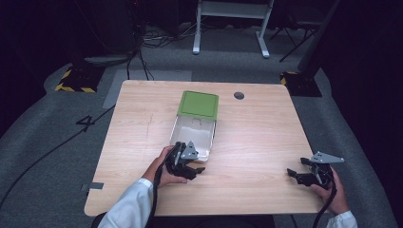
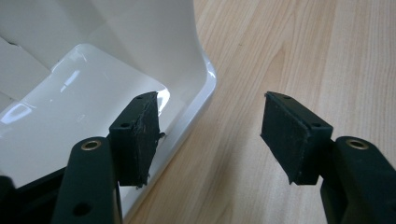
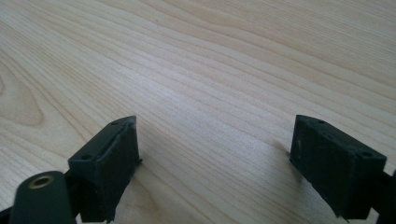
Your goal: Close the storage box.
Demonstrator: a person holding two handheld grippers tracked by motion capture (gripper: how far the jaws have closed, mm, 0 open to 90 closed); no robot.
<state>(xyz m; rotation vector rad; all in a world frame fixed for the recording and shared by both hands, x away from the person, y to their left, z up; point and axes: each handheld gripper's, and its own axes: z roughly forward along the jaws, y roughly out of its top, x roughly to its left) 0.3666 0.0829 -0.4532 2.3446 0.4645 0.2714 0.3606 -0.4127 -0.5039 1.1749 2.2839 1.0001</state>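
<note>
A white box (image 1: 192, 135) lies open near the middle of the wooden table (image 1: 256, 137), its green lid (image 1: 198, 104) folded back on the far side. My left gripper (image 1: 196, 164) is at the box's near edge, held by a hand in a white sleeve. In the left gripper view it (image 2: 210, 112) is open and straddles the box's glossy rim (image 2: 196, 116), one jaw over the inside and one over the wood. The box's inside (image 2: 70, 107) looks bare. My right gripper (image 1: 295, 167) rests open near the table's right front corner, with bare wood (image 3: 215, 93) between its jaws (image 3: 215, 135).
A round cable hole (image 1: 239, 95) sits in the tabletop behind the box. Past the far edge, a white desk frame (image 1: 233, 19) and cables (image 1: 142, 52) stand on grey carpet. Yellow-black striped bases (image 1: 76, 80) flank the table.
</note>
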